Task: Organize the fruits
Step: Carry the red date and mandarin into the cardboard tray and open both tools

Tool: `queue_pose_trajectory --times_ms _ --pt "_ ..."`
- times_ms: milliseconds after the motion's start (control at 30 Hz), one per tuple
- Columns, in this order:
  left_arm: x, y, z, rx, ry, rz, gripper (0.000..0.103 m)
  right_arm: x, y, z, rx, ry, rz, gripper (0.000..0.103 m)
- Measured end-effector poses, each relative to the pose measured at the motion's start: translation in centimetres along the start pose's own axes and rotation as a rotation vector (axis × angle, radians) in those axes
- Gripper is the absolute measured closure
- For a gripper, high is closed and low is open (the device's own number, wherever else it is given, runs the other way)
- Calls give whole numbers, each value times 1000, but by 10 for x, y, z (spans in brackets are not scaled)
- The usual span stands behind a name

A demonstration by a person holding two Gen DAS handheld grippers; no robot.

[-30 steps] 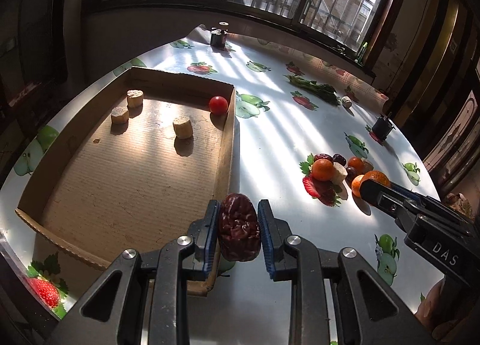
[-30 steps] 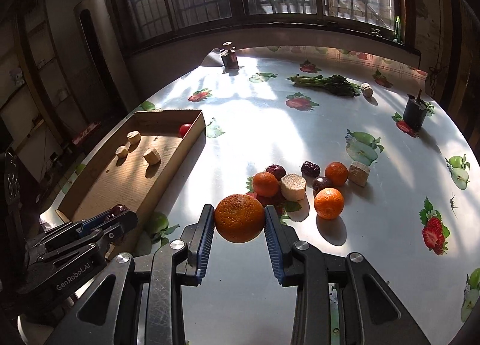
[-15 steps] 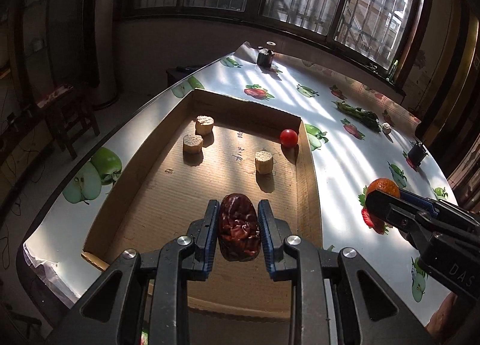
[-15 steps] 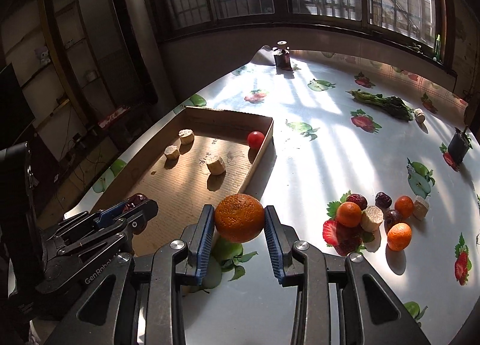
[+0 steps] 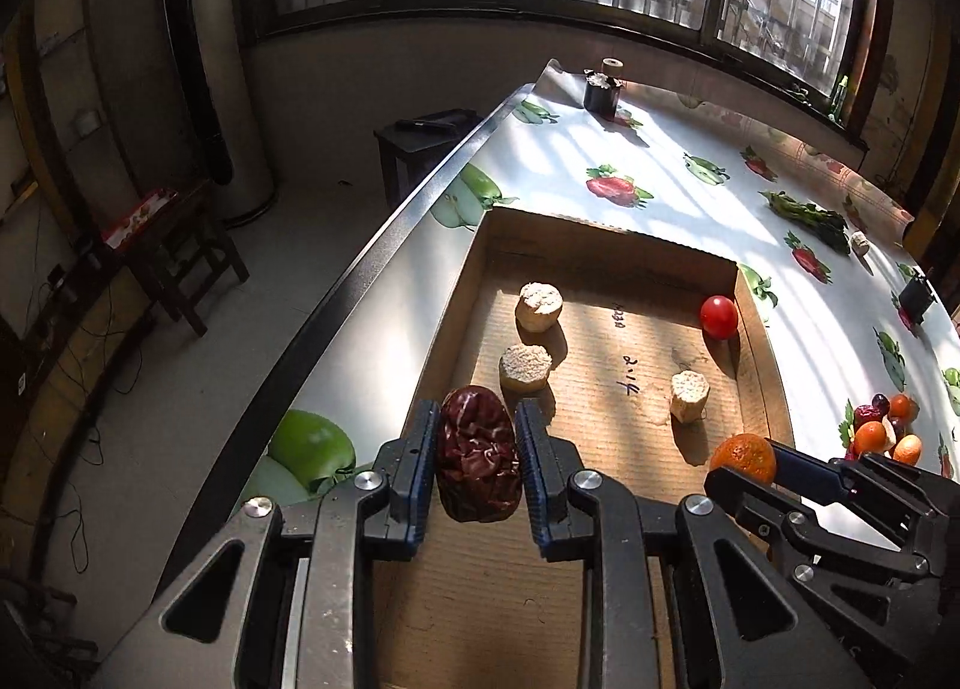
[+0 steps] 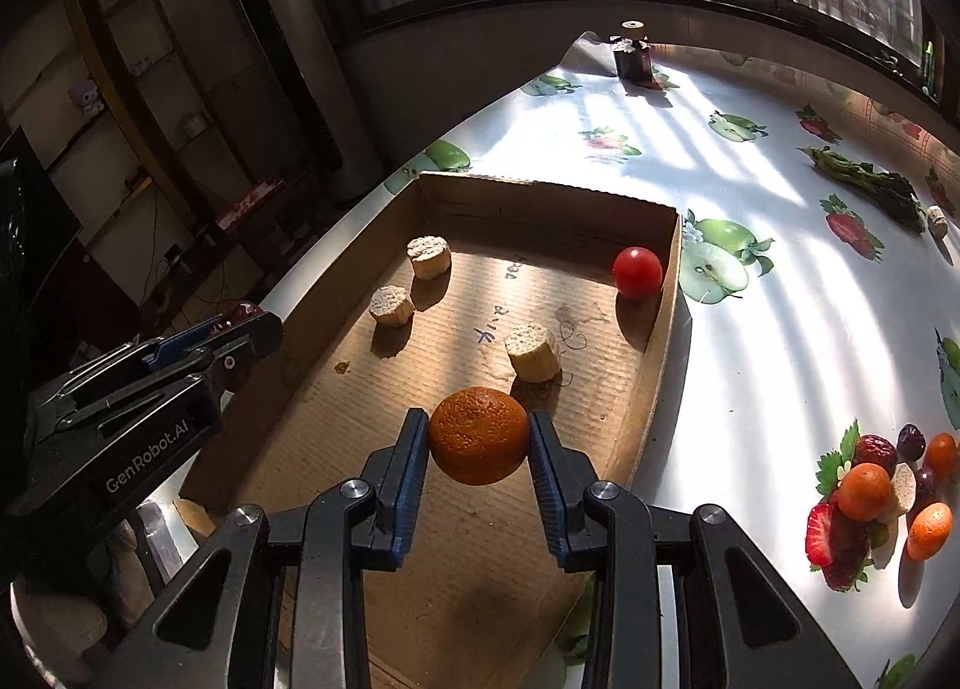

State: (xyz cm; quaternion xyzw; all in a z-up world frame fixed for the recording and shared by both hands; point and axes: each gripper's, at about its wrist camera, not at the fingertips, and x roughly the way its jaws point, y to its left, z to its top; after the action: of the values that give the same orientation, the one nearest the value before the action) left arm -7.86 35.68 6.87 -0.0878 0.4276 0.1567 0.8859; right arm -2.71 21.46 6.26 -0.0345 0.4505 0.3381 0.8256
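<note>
My left gripper (image 5: 477, 458) is shut on a wrinkled red date (image 5: 477, 454) and holds it over the left near part of the cardboard tray (image 5: 606, 248). My right gripper (image 6: 479, 440) is shut on an orange (image 6: 479, 435) above the tray's middle (image 6: 663, 317). In the tray lie a cherry tomato (image 6: 637, 271) at the far right corner and three pale banana chunks (image 6: 533, 352). The right gripper also shows in the left wrist view (image 5: 744, 461), and the left gripper in the right wrist view (image 6: 240, 323).
A pile of fruit (image 6: 882, 488) lies on the tablecloth right of the tray: oranges, dates, a banana chunk. A green vegetable bundle (image 6: 864, 179) lies far right. A dark cup (image 6: 630, 56) stands at the table's far edge. The table edge and floor lie left.
Both grippers have moved left from the table side to above the tray, each still holding its fruit. The right gripper has come lower over the tray floor.
</note>
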Motion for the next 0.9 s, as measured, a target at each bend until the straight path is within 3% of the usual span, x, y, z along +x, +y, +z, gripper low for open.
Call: queue_pose_trajectory --times_ms 367,700,900 --pt "59 -7 0 38 174 18 78 34 -1 -2 -8 77 -31 67" --pt "67 -6 3 16 190 14 76 38 2 -2 -25 77 -45 66" --pt "63 -7 3 13 177 0 69 39 4 -3 -27 74 -45 61"
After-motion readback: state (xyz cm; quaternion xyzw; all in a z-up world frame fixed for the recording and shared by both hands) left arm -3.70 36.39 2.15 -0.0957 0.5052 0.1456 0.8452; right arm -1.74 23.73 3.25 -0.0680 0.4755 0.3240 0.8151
